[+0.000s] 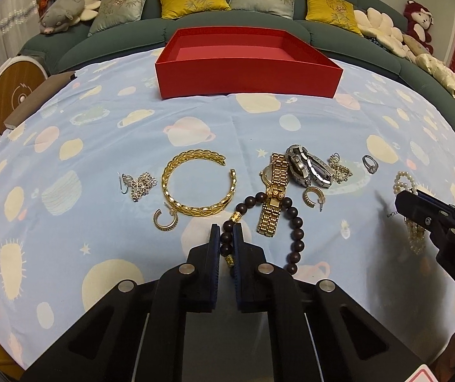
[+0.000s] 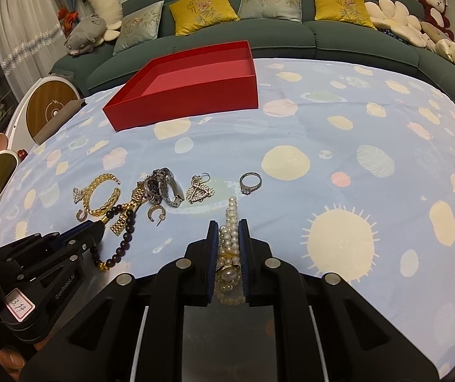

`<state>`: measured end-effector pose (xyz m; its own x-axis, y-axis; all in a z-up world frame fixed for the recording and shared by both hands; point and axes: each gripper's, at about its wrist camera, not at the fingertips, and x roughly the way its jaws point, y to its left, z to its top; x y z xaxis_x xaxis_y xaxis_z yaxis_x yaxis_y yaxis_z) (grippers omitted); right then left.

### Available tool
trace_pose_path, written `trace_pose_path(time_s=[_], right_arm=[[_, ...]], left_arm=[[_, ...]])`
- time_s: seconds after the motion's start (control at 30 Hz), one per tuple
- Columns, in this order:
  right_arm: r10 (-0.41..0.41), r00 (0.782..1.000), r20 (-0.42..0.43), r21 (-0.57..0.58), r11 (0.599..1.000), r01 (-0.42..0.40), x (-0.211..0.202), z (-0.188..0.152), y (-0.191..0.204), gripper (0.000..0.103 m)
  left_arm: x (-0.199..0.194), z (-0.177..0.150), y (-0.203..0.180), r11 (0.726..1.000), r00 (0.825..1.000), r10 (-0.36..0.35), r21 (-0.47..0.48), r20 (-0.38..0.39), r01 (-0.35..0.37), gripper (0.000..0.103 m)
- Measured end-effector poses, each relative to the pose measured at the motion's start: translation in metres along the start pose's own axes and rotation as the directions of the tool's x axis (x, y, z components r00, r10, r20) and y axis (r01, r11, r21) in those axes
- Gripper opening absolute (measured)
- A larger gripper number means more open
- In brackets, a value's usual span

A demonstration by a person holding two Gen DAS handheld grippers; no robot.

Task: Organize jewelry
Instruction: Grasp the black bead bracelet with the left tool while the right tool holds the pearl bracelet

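Surface: table under a light blue cloth (image 1: pixel 100 133) printed with pale planets and suns. Red open box (image 1: pixel 246 73) sits at upper centre of the left view. Mid-frame row, left to right: silver flower earring (image 1: pixel 141 184), gold bangle (image 1: pixel 195 184), gold hoop earring (image 1: pixel 165 219), dark bead bracelet (image 1: pixel 294 222), gold watch (image 1: pixel 275 191), silver watch (image 1: pixel 307 168), ring (image 1: pixel 370 163), pearl bracelet (image 2: pixel 232 222).
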<state>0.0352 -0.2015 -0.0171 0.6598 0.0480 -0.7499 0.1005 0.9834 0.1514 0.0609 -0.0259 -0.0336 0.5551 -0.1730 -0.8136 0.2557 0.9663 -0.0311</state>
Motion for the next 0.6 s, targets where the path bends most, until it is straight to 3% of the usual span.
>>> trace_pose_path(time_s=[0.6], right_arm=[[0.091, 0.994, 0.06, -0.004, 0.996, -0.091, -0.03, 0.015, 0.022, 0.012]], left_arm=[[-0.055, 0.023, 0.012, 0.996, 0.992, -0.075, -0.035, 0.104, 0.079, 0.005]])
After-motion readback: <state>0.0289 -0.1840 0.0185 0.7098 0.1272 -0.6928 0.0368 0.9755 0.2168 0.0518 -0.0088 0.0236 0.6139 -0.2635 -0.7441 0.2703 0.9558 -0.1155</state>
